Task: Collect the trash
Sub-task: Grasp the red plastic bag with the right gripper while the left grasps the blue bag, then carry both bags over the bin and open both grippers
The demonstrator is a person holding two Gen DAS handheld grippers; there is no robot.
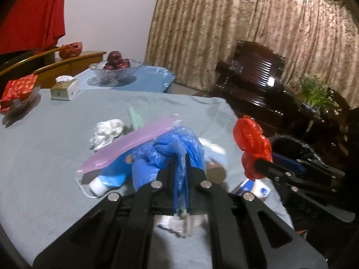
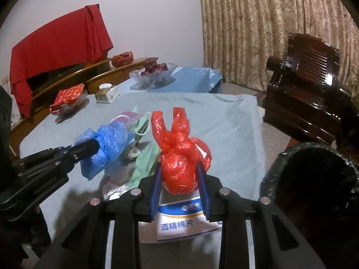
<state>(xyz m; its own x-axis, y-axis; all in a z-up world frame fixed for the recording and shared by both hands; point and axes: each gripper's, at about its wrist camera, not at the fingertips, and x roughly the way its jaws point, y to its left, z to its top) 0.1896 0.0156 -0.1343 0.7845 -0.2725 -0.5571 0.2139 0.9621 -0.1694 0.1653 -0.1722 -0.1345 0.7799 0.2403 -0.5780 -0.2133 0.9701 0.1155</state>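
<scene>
My left gripper (image 1: 181, 157) is shut on a crumpled blue plastic bag (image 1: 179, 143), held just above the grey-blue tablecloth (image 1: 56, 145); it also shows in the right wrist view (image 2: 107, 143). My right gripper (image 2: 179, 168) is shut on a knotted red plastic bag (image 2: 181, 168), also seen in the left wrist view (image 1: 251, 143). More trash lies on the table: a pink-edged clear pouch (image 1: 125, 150), crumpled white tissue (image 1: 107, 132), green paper (image 2: 145, 163) and a white-blue packet (image 2: 186, 222). A black-lined bin (image 2: 314, 183) stands right of the table.
A tissue box (image 1: 64, 88), a red gift box (image 1: 19, 89) and a glass bowl of red fruit (image 1: 116, 69) stand at the back. A dark wooden chair (image 2: 309, 85) and a potted plant (image 1: 314, 92) stand to the right, before patterned curtains.
</scene>
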